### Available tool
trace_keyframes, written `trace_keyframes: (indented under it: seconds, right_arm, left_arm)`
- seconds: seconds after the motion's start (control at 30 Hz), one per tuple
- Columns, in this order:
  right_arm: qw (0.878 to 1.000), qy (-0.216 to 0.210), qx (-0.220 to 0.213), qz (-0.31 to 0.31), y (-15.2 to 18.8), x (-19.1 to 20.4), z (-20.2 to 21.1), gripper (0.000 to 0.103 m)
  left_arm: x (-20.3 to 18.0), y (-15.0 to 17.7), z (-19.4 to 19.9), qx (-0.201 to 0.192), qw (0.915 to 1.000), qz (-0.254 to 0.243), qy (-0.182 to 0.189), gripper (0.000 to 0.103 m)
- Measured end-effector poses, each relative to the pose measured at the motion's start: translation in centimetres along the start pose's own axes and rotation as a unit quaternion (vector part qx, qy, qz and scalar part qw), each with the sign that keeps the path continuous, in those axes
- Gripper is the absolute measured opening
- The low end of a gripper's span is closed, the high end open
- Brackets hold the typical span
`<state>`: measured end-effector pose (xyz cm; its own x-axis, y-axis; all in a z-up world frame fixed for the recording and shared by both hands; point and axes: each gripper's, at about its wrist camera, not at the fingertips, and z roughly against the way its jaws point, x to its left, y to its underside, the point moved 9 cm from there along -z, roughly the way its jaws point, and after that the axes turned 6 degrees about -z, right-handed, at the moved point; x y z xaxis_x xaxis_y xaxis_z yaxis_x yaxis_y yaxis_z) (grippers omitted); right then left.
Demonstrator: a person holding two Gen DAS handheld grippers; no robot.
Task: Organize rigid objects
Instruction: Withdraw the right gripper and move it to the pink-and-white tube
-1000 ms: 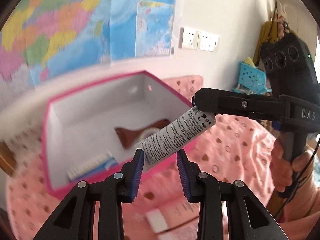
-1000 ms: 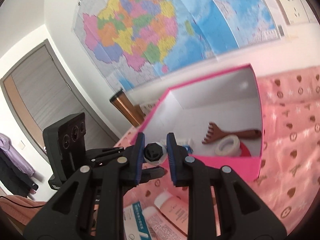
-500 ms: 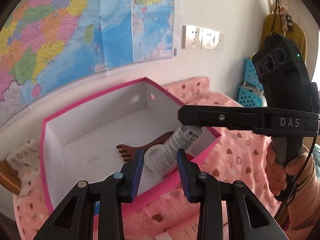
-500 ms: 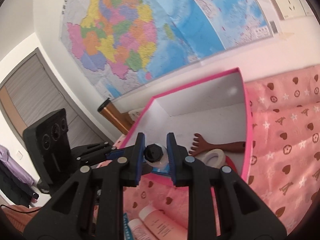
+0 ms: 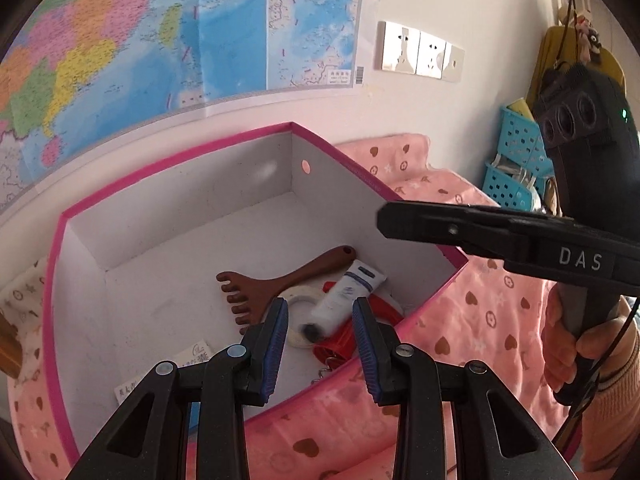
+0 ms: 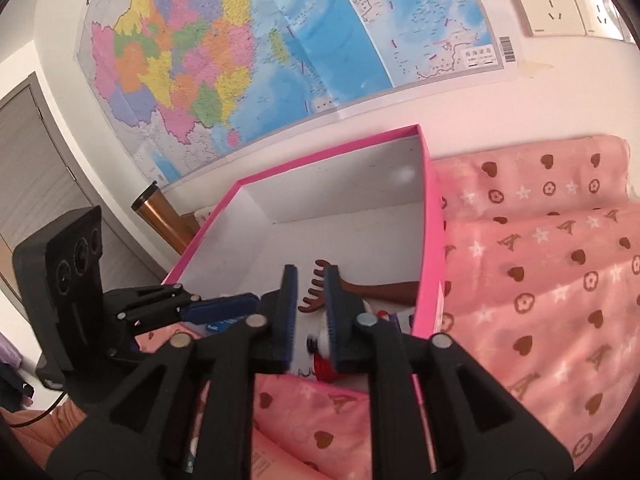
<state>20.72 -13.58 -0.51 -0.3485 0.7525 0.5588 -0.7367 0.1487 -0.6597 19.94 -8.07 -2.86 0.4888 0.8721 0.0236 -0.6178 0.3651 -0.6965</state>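
A pink box (image 5: 376, 190) with a white inside stands on the pink cloth; it also shows in the right wrist view (image 6: 430, 248). In it lie a white tube (image 5: 344, 298) with a black cap, a brown wooden scraper (image 5: 280, 286), a roll of tape (image 5: 298, 304), a red thing (image 5: 380, 312) and a small white carton (image 5: 196, 354). My left gripper (image 5: 320, 336) is open and empty above the box's near side. My right gripper (image 6: 310, 312) is open and empty over the box's near right corner, with the tube's cap (image 6: 314, 344) below it.
A copper flask (image 6: 160, 220) stands left of the box by the wall. Blue baskets (image 5: 516, 160) are at the far right. A wall map (image 5: 180, 40) and sockets (image 5: 420, 54) are behind. Pink cloth (image 6: 540, 280) spreads right of the box.
My right gripper carried the tube over the box, opened and let it go. The tube now lies in the box on the tape roll. My left gripper stayed open.
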Motion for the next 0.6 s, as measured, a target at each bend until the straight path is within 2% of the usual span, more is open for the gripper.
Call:
trace_keyframes:
  seconds: [0.03,0.17,0.27,0.37,0.57,0.6]
  right_arm:
    - [1.000,0.004,-0.001,0.001,0.1,-0.1,0.2,0.025]
    - [1.000,0.006,-0.004,-0.003,0.8,-0.5,1.0,0.027]
    - [1.000,0.005,-0.010,-0.004,1.2,-0.4,1.8,0.029]
    - [1.000,0.001,-0.019,-0.004,1.6,-0.2,3.0,0.037]
    - [1.000,-0.008,-0.020,0.002,3.1,0.8,4.6,0.042]
    - [1.000,-0.008,-0.018,0.002,3.3,0.8,4.6,0.045]
  left_arm:
    - [0.0,0.0,0.3,-0.004,1.0000,0.001,0.003,0.033]
    - [0.3,0.3,2.0,-0.029,0.9996,0.008,0.001,0.035]
    - [0.7,0.6,3.9,-0.051,0.9986,0.016,0.000,0.040]
    - [1.0,1.3,5.9,-0.072,0.9970,0.027,0.001,0.044]
    - [1.7,3.2,7.4,-0.079,0.9956,0.050,0.002,0.048]
    - [1.8,3.5,7.4,-0.078,0.9956,0.053,0.000,0.048]
